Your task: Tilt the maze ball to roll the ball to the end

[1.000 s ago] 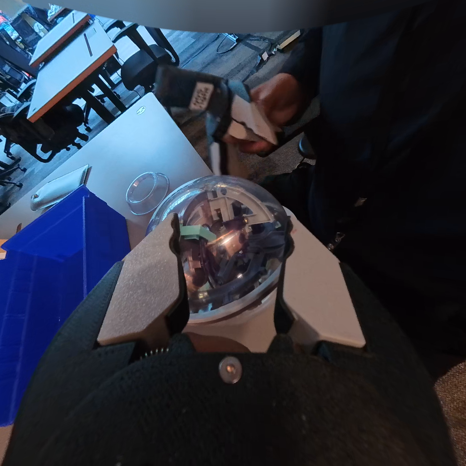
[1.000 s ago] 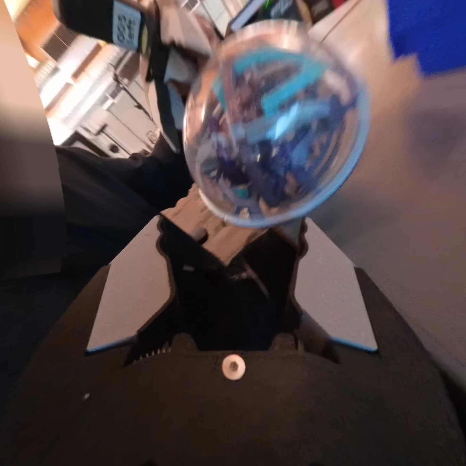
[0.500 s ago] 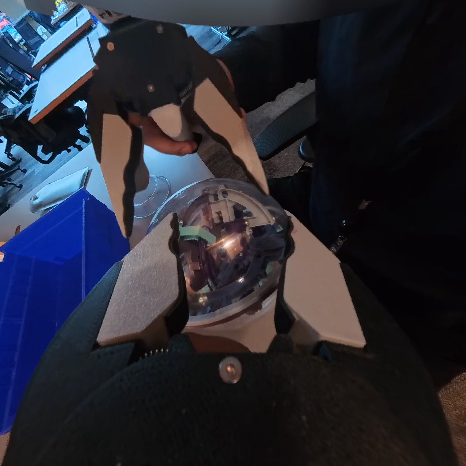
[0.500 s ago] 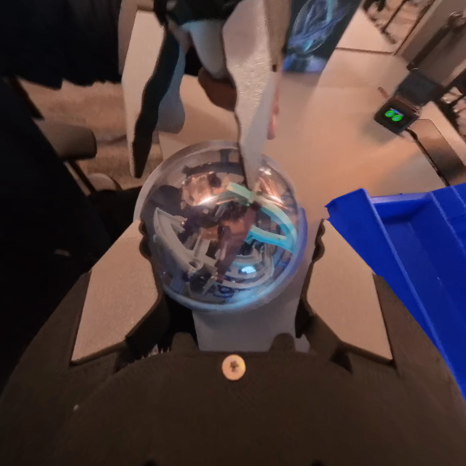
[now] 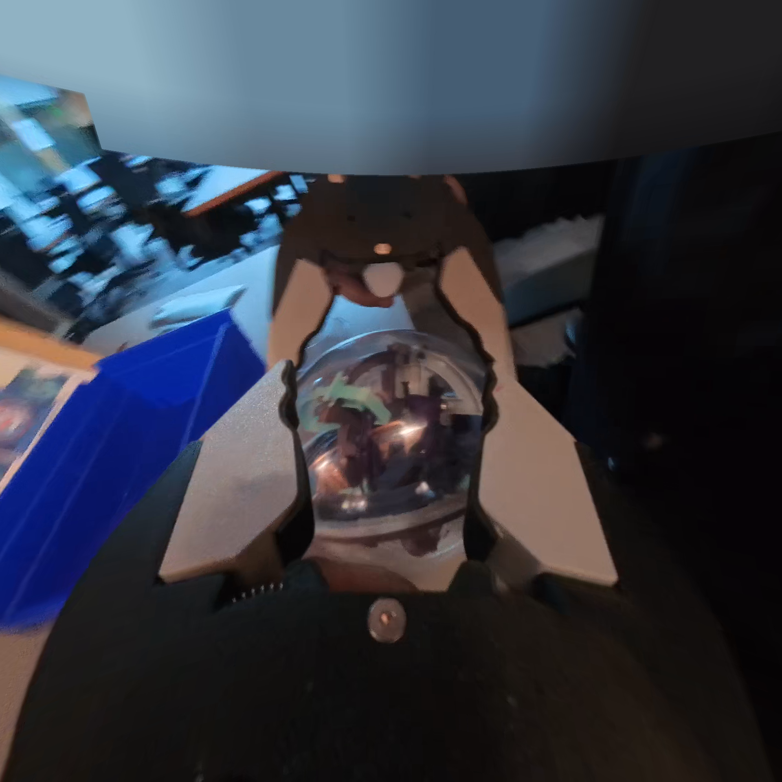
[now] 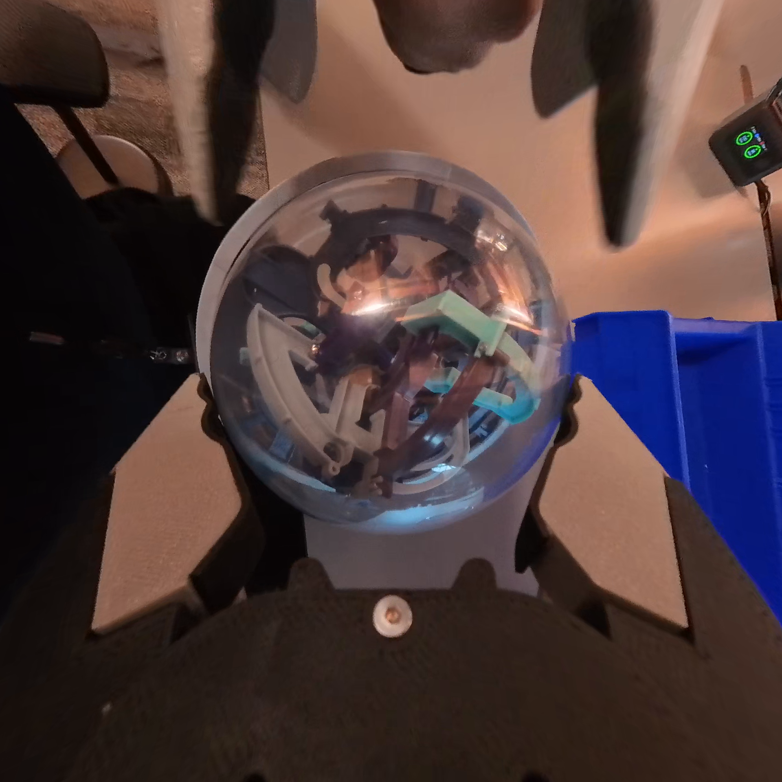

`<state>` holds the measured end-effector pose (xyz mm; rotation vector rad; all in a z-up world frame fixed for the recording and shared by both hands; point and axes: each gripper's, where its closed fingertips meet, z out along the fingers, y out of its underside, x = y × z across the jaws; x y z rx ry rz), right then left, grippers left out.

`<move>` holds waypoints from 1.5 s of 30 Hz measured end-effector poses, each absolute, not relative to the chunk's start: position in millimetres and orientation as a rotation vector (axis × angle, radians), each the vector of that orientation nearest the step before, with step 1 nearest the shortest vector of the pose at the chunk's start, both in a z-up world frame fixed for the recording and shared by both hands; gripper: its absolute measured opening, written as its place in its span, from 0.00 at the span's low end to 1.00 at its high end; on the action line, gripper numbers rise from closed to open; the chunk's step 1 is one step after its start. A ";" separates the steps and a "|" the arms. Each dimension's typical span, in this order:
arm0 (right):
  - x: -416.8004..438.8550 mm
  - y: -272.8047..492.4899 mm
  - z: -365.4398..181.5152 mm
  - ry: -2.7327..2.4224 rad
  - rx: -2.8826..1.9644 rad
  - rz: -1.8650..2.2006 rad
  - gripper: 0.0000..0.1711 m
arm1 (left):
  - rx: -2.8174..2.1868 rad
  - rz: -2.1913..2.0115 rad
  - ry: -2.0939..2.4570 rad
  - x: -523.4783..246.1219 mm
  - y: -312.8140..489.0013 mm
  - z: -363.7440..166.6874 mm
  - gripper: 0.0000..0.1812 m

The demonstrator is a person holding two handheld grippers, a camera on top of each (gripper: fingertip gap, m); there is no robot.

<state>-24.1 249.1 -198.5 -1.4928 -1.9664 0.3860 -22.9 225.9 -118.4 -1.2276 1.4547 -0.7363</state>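
The maze ball sits between both tools: left tool pinches it; right tool brackets it from the opposite side, contact unclear.

Your left wrist view is smeared with motion: the desks and chairs behind are streaks, and the tracks inside the maze ball run together. You can't pick out the small ball in either view. In the right wrist view the other gripper is blurred and cut off by the top edge, the blue bin by the right
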 end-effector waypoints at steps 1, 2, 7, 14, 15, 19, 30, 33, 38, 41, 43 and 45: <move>-24.5 249.0 -198.4 -1.963 -1.491 0.391 0.90 | -1.313 -0.701 1.331 -29.9 237.8 -115.7 0.49; -24.9 249.0 -198.3 -1.962 -1.488 0.393 0.90 | -1.434 -0.659 1.187 -40.5 253.2 -117.3 0.50; -27.5 248.6 -197.6 -1.953 -1.483 0.406 0.90 | -1.789 -0.975 0.694 -66.2 258.3 -148.7 0.54; -31.5 248.0 -196.7 -1.944 -1.465 0.439 0.90 | -1.836 -1.090 0.640 -53.4 248.4 -177.7 0.66; -32.2 247.9 -195.8 -1.940 -1.463 0.464 0.90 | -1.836 -1.099 0.642 -54.2 248.4 -177.9 0.66; -33.3 243.0 -182.6 -1.883 -1.474 0.701 0.87 | -1.822 -1.115 0.661 -55.6 247.8 -178.6 0.66; 32.7 280.0 -202.2 -1.369 -1.928 1.761 0.77 | -1.803 -1.095 0.737 -55.6 242.1 -184.2 0.65; 24.0 276.6 -222.5 -1.413 -1.973 1.807 0.80 | -1.812 -1.076 0.744 -56.3 241.7 -191.3 0.64; 5.6 248.8 -221.2 -1.527 -1.887 2.040 0.81 | -1.810 -1.067 0.777 -55.9 238.5 -197.7 0.64; 3.2 238.1 -223.8 -1.601 -1.843 2.067 0.82 | -1.764 -1.073 0.775 -55.9 238.0 -192.5 0.66; 4.1 233.7 -227.1 -1.672 -1.809 1.996 0.83 | -1.732 -1.053 0.803 -54.3 235.6 -190.5 0.66; 2.6 232.0 -226.8 -1.669 -1.795 1.976 0.86 | -1.728 -1.046 0.813 -52.8 234.7 -189.9 0.66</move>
